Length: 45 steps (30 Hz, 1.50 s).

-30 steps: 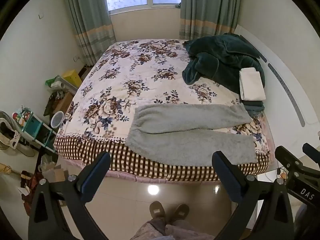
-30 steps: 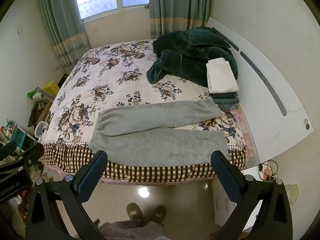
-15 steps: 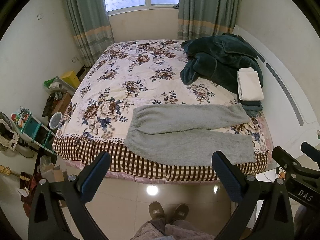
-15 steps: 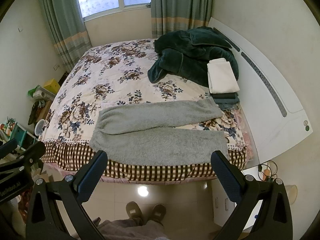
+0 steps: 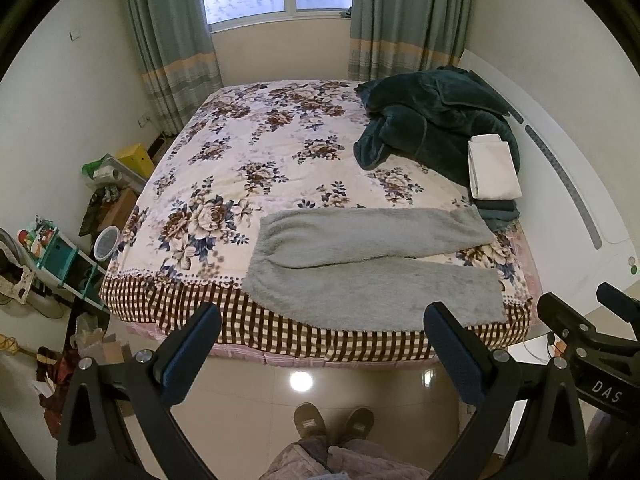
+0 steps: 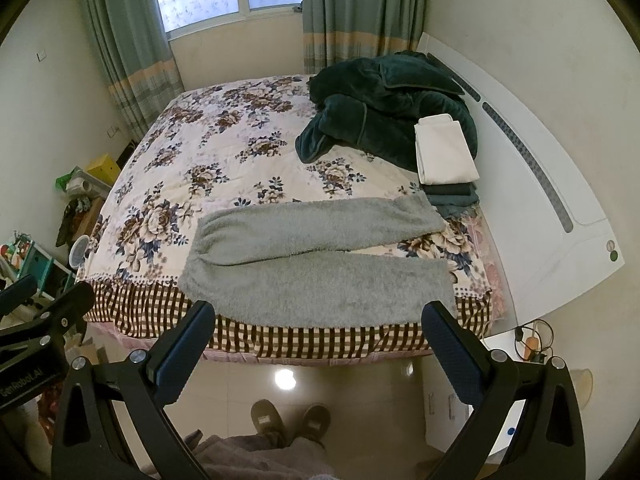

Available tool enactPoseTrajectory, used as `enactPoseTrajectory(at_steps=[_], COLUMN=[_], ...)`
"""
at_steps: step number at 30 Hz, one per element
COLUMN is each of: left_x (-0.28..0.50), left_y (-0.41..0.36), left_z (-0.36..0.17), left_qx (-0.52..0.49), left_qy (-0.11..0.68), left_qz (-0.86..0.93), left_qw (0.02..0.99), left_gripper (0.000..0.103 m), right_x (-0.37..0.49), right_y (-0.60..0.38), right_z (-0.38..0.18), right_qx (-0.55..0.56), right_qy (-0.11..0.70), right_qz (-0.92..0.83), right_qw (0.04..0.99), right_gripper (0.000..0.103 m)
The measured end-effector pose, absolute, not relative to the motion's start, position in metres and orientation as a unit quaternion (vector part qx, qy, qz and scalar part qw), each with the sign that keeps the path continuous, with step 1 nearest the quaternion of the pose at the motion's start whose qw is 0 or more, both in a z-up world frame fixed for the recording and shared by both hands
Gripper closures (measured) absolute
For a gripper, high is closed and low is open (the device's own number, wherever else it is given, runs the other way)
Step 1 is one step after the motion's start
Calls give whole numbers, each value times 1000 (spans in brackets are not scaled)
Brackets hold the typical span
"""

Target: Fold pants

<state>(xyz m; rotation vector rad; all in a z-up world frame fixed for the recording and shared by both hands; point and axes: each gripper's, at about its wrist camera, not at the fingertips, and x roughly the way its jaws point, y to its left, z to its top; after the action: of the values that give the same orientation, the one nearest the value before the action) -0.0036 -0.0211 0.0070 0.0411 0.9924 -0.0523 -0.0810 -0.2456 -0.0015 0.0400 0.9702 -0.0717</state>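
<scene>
The pants [image 5: 372, 264] lay flat along the near edge of the bed [image 5: 256, 168], waistband toward the bed's left side and the two leg ends toward its right, the nearer leg partly draped over the checked border. Both tools hung high above the floor in front of the bed, well apart from the cloth: the left gripper [image 5: 320, 354] had its fingers spread wide and held nothing, and the right gripper [image 6: 316, 350] was likewise spread and empty. The step in hand looked like the approach for a first fold, with nothing yet folded. To do it well, each tool would probably best come down on the farther leg, one near the waistband and one near the cuff, pinching only the top layer of the fluffy cloth and not the floral cover under it, then carry that leg toward the bed's near edge so it lands squarely on the other leg; lifting both ends together should keep the soft fabric from sagging or twisting. Counted: one pair of pants with two legs, two grippers, one dark green blanket [image 5: 432, 120] heaped at the bed's far right, one folded white cloth [image 5: 494, 168] resting against it, and two slippers [image 6: 288, 420] on the floor before the bed.
</scene>
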Motion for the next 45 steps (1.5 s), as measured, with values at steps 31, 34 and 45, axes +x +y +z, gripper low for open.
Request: enactPoseTrajectory(at_steps=[31,34,45], left_x=[-5,-5,-4], left_y=[-17,-17,-16], left_z=[7,7,8], left_qx=[12,11,9], left_qy=[472,472,472], left_qz=[-30,-31,-31], left_qw=[881,881,881], left_gripper=[0,0,0], right_x=[-82,-81,-83], right_y=[-249,-249,-250], right_z=[3,4,3], right_qx=[22,23,23], right_qy=[466,466,466], right_qz=[-33,-33,-33], right_qw=[884,884,884], right_gripper=[0,0,0])
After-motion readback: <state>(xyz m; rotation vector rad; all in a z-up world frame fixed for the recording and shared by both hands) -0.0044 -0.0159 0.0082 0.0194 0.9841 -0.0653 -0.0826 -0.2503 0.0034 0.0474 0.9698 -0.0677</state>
